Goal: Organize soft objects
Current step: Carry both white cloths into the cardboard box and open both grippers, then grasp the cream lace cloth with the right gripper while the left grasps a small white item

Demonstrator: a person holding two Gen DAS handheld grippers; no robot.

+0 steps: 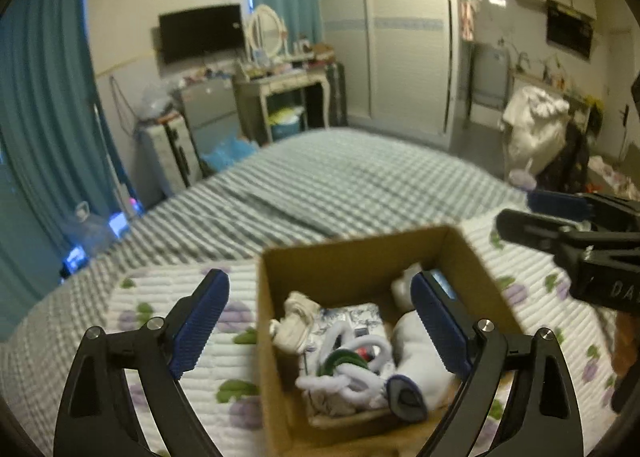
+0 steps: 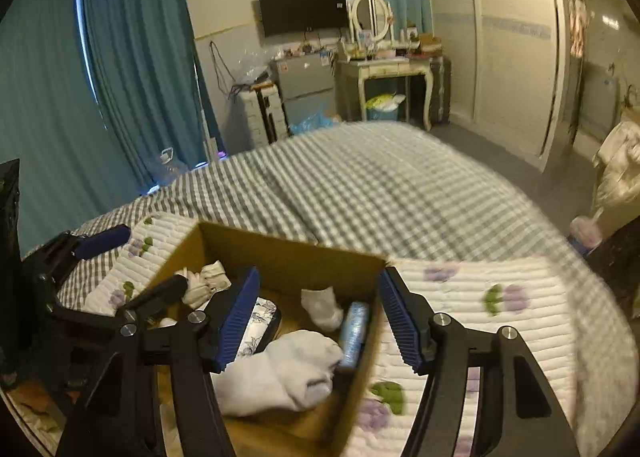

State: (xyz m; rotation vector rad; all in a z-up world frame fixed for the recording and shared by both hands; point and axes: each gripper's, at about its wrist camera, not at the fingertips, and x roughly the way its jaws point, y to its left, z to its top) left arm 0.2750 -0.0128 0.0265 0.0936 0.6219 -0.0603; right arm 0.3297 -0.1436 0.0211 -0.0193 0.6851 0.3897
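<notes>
While lettering "DA" marks the right tongs (image 1: 516,213), both gape.

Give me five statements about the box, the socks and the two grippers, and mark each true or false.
1. The cardboard box sits on the quilted floral pad. True.
2. The right gripper is shut on a sock. False: its jaws stand open and hold nothing.
3. The large white sock lies inside the box. True.
4. The box has its lid closed. False: it is open at the top and its contents show.
5. The left gripper holds the cream sock. False: it is open, and that sock lies in the box.
</notes>
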